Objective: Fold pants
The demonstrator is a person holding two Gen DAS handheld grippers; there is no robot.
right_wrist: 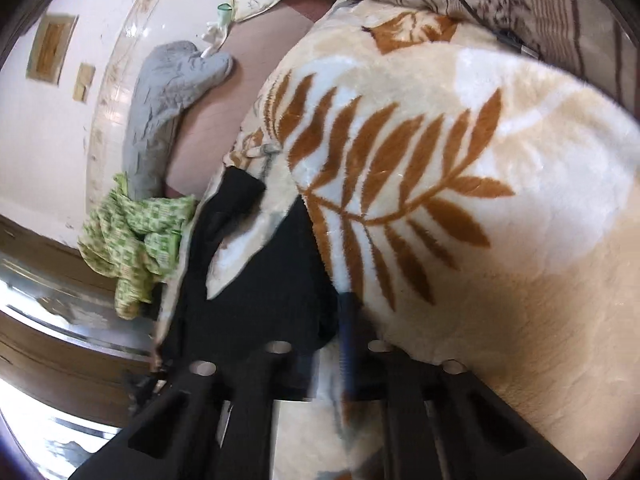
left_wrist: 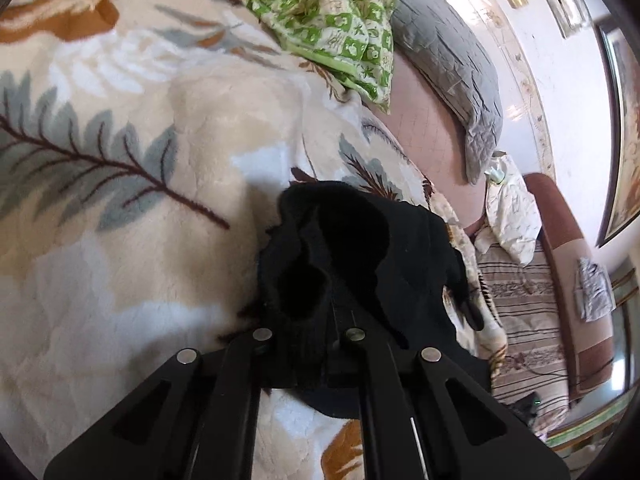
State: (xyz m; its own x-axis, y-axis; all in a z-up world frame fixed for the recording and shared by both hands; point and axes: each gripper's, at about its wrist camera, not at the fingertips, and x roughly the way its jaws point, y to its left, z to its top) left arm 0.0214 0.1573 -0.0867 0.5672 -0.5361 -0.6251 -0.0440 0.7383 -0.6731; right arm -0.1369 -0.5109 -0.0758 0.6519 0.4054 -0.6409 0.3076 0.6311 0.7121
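Observation:
The black pants [left_wrist: 360,256] hang bunched from my left gripper [left_wrist: 320,312], which is shut on the fabric and holds it above the leaf-print blanket [left_wrist: 120,160]. In the right wrist view the pants [right_wrist: 256,300] lie dark along the blanket's [right_wrist: 480,200] left edge, partly under a blanket flap. My right gripper [right_wrist: 332,344] is low over the blanket beside the pants; a blue fingertip [right_wrist: 348,340] shows, blurred, and its jaws look apart with blanket showing between them.
A green patterned cloth [left_wrist: 332,16] and a grey pillow [left_wrist: 452,76] lie at the bed's far side near the white wall. A striped cushion [left_wrist: 524,312] and a crumpled white pillow [left_wrist: 512,216] sit at the right. The green cloth [right_wrist: 132,236] is left of the pants.

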